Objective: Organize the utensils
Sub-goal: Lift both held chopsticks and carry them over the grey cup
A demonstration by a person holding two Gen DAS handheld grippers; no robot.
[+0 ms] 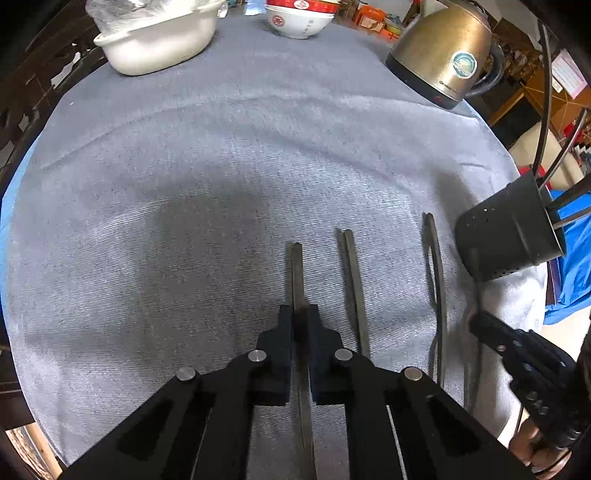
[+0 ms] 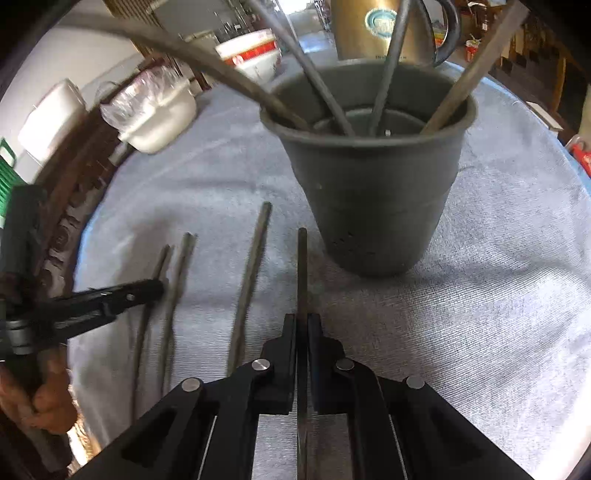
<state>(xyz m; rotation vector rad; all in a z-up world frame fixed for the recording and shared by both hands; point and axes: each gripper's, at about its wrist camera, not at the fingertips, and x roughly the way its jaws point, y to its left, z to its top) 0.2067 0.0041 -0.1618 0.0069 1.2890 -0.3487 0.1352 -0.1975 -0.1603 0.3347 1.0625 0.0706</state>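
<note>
My left gripper (image 1: 300, 310) is shut on a flat metal utensil handle (image 1: 296, 273) that runs forward between its fingers over the grey cloth (image 1: 184, 166). Two more metal utensils (image 1: 354, 280) (image 1: 437, 280) lie parallel to its right. My right gripper (image 2: 302, 317) is shut on another thin metal handle (image 2: 302, 266), just in front of the dark utensil cup (image 2: 369, 184). Several utensils stand in that cup. In the left wrist view the cup (image 1: 509, 236) is at the right edge, with the right gripper (image 1: 474, 321) below it. The left gripper (image 2: 159, 286) shows at the left of the right wrist view.
A white basin (image 1: 159, 44) with plastic wrap, a red-and-white bowl (image 1: 299, 18) and a brass-coloured kettle (image 1: 443, 55) stand along the far side of the round table. The cloth's rim curves close at left and right. A hand (image 2: 44, 398) holds the left gripper.
</note>
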